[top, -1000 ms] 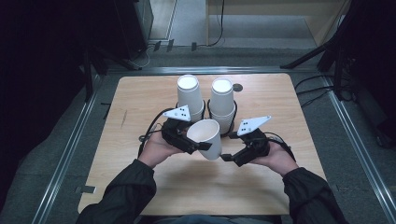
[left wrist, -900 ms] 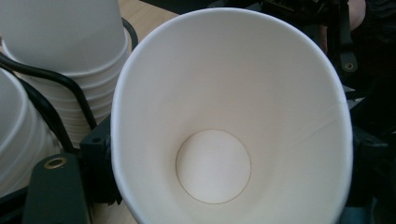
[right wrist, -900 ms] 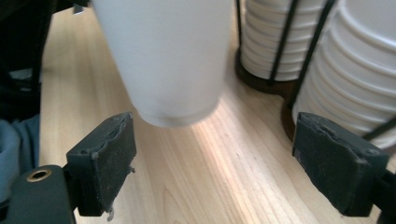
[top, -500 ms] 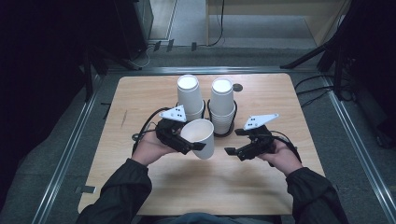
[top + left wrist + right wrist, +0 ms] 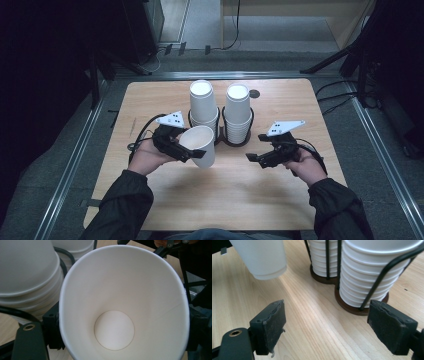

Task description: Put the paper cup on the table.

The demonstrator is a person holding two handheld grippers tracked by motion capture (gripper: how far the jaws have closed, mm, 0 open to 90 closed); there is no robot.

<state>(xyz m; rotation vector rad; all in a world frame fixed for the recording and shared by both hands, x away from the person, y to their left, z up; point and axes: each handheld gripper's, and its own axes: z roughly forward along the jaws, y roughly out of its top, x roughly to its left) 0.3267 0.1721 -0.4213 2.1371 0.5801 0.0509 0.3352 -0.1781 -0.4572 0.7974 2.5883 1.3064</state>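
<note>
A white paper cup [image 5: 201,144] is tilted above the table, its mouth toward the person, with my left gripper [image 5: 194,153] shut on its sides. In the left gripper view the cup [image 5: 120,302] is squeezed oval between the black fingers [image 5: 51,330]. My right gripper [image 5: 253,158] hangs low over the wood to the cup's right, apart from it. Its jaws have just closed a little but stand open, nothing between the pads [image 5: 273,325]. The held cup's base [image 5: 262,257] shows at upper left in the right gripper view.
Two stacks of white cups [image 5: 202,102] [image 5: 237,105] stand in a black wire holder [image 5: 235,142] at the table's middle back, just beyond both grippers. In the right gripper view the nearer stack [image 5: 372,270] is close ahead. Bare wooden table [image 5: 225,195] lies toward the person.
The left gripper has carried the cup to the left, away from the right gripper, leaving a gap between them. The right hand has barely moved.
</note>
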